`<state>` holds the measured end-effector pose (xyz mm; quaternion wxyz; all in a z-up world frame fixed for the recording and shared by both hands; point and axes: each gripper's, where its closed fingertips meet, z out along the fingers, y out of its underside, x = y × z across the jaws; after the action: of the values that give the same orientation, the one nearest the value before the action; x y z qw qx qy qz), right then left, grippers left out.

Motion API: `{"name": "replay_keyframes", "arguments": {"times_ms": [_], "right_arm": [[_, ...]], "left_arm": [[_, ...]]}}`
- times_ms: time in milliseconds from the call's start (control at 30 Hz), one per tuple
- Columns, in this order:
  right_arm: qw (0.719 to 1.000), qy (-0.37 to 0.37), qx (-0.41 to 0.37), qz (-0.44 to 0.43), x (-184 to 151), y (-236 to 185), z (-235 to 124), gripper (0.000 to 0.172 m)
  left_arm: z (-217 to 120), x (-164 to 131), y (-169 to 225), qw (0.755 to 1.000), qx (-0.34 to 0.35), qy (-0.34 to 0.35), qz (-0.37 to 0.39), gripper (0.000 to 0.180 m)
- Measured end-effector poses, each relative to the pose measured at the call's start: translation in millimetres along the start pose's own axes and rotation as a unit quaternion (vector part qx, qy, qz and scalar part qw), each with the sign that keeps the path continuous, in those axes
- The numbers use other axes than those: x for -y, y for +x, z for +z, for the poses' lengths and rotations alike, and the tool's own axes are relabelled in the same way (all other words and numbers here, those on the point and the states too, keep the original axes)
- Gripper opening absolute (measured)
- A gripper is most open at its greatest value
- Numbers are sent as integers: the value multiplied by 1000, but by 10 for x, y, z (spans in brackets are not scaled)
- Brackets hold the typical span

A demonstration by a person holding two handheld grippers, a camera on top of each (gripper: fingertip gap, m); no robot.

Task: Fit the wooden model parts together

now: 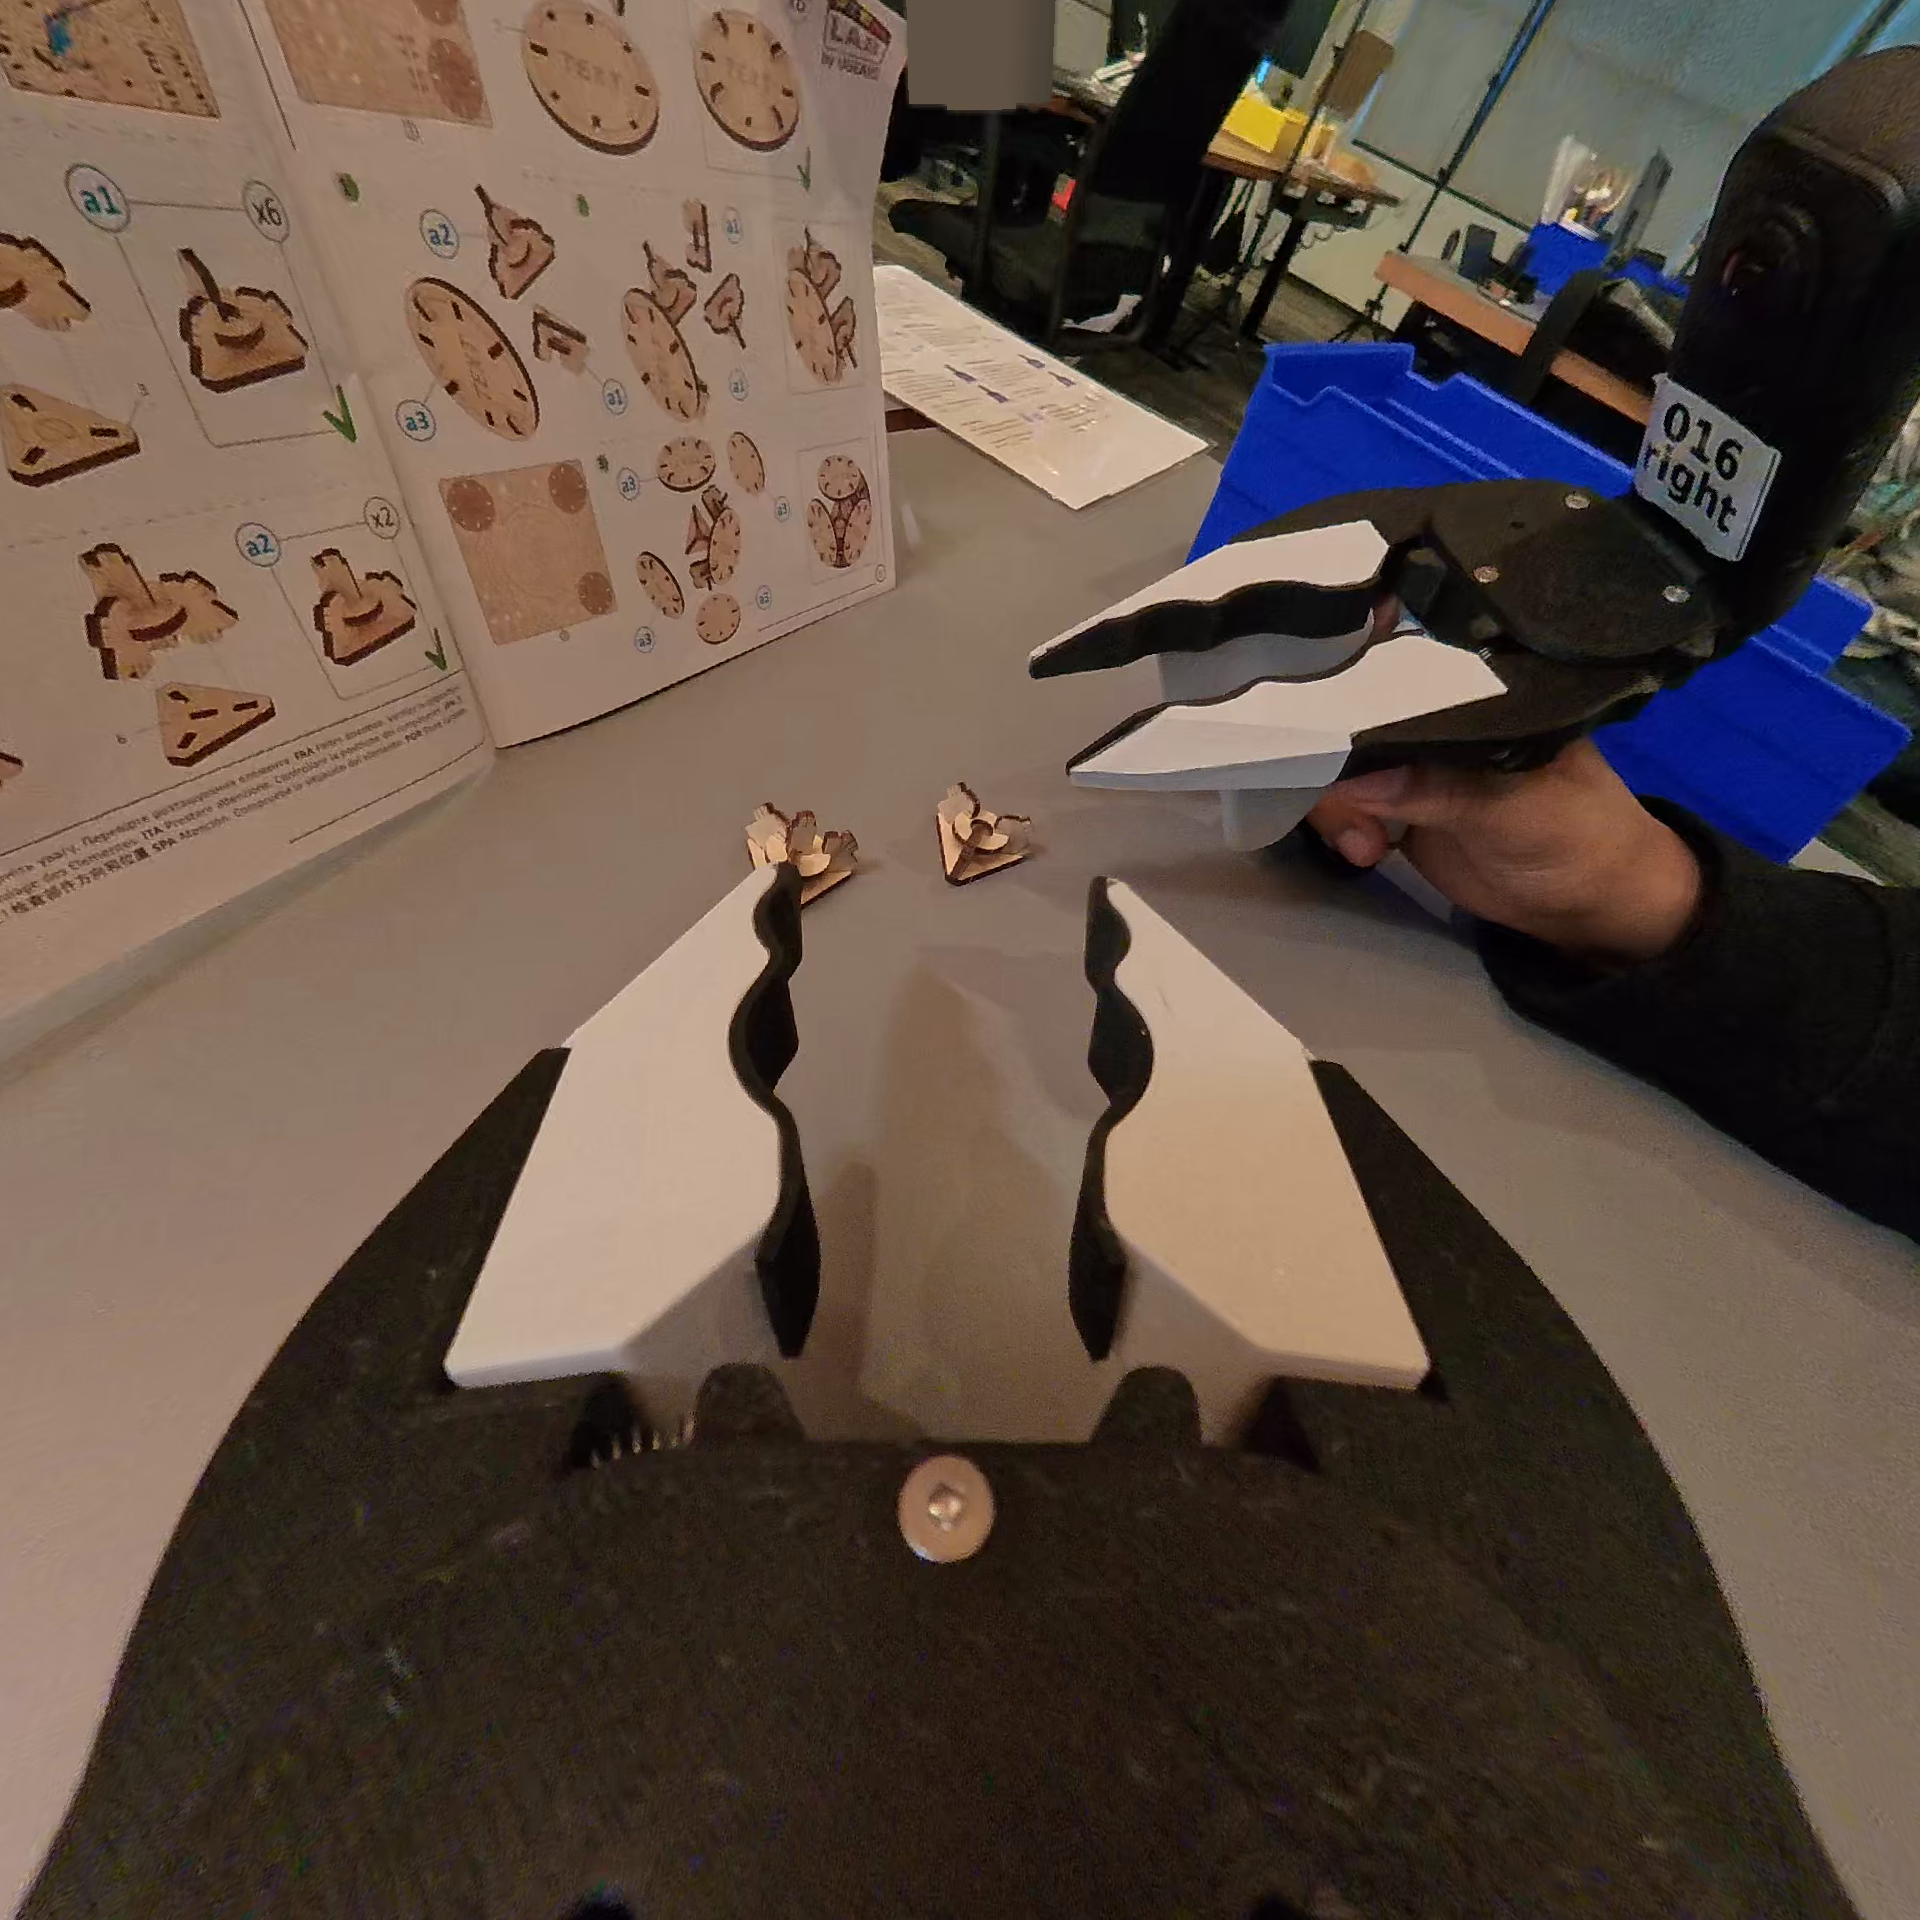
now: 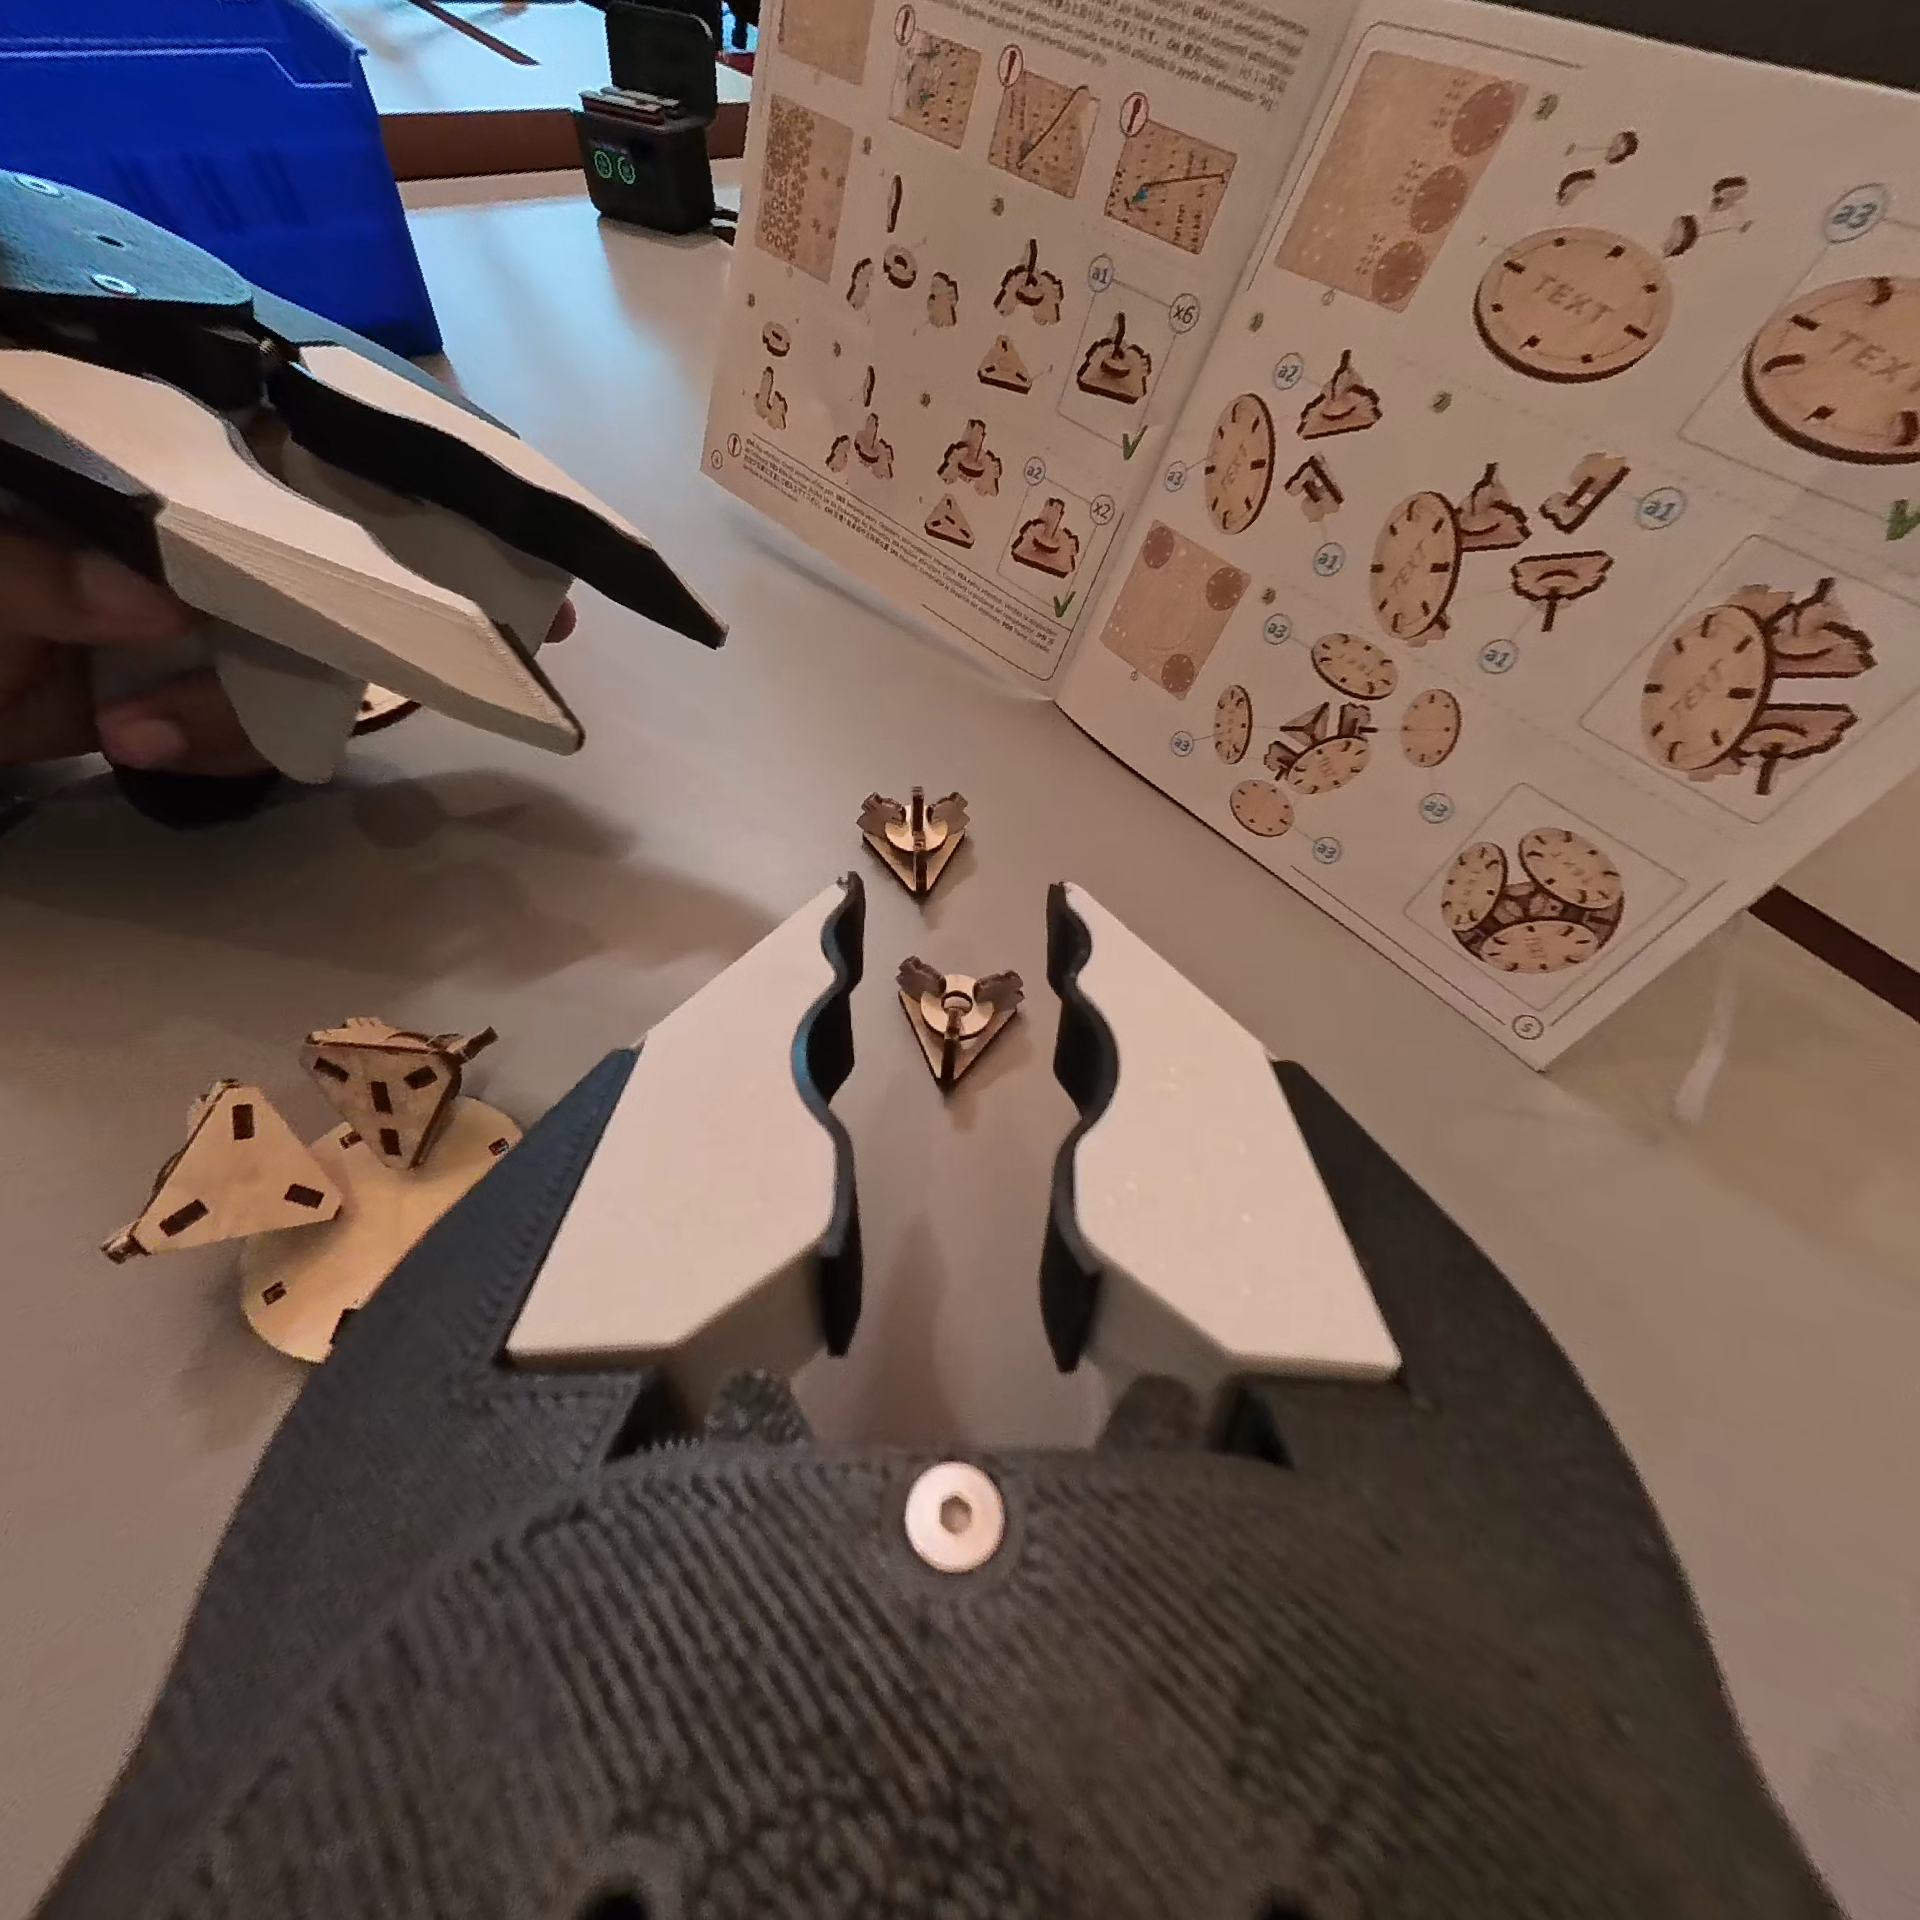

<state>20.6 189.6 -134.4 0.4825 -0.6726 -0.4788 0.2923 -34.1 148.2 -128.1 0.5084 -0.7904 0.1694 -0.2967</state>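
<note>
Your right gripper (image 2: pixel 951 899) hovers spread and empty over one triangular wooden piece (image 2: pixel 954 1013) on the grey surface (image 2: pixel 644 831), pads clear of it, while your left gripper (image 1: pixel 940 883), also spread and empty, faces both pieces beside the open instruction booklet (image 2: pixel 1299 436).

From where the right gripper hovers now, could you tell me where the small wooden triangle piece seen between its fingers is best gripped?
Probably across the two slanted edges of the triangular base, coming straight down from above. It lies flat on the grey table, its point toward the right gripper, toothed tabs and upright peg on top; the open fingers already flank it without touching.
</note>
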Motion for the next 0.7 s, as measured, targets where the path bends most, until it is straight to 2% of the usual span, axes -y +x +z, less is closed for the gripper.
{"name": "replay_keyframes", "arguments": {"times_ms": [700], "right_arm": [[1000, -13, -9, -20, -33, -24, 32, 33]], "left_arm": [[34, -58, 32, 1000, -5, -21, 2, 53]]}}
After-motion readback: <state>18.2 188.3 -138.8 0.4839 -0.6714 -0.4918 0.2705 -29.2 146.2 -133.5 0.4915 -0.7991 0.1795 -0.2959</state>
